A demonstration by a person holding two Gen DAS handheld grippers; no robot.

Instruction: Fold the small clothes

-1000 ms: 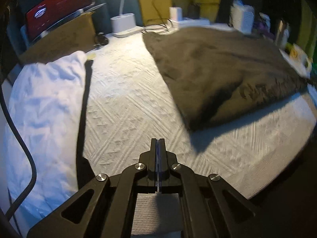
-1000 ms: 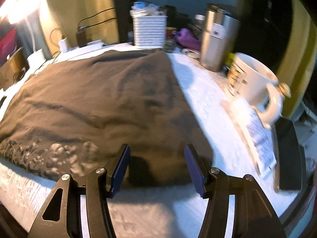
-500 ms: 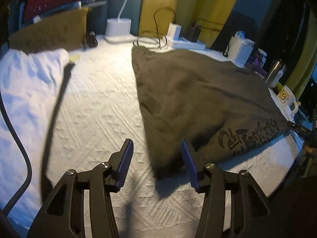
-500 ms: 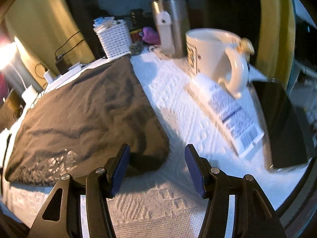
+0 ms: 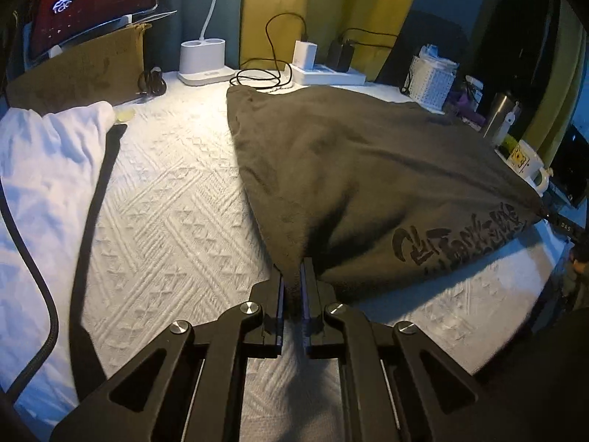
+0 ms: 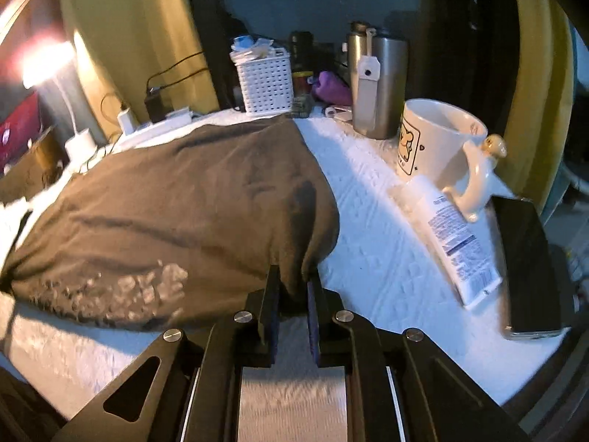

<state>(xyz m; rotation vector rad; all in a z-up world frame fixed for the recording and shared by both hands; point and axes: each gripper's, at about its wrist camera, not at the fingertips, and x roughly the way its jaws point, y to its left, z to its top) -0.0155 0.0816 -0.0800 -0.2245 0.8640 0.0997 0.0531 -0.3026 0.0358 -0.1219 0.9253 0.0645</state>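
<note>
A dark brown garment [image 5: 360, 169] with a printed logo lies spread on the white textured tablecloth [image 5: 165, 221]. My left gripper [image 5: 292, 280] is shut on its near left corner. In the right wrist view the same garment [image 6: 176, 213] fills the left half, and my right gripper [image 6: 294, 283] is shut on its near right corner. Both corners are pinched between the pads and bunch up there.
A white cloth [image 5: 48, 169] and a black cable [image 5: 33, 287] lie at the left. To the right of the garment are a white mug [image 6: 438, 147], a tube [image 6: 452, 243], a phone [image 6: 526, 265], a steel tumbler [image 6: 379, 84] and a white basket [image 6: 265, 81]. Chargers [image 5: 305, 59] sit at the back.
Half a second ago both grippers were open just short of the garment's near corners. Both have since moved forward and closed on them.
</note>
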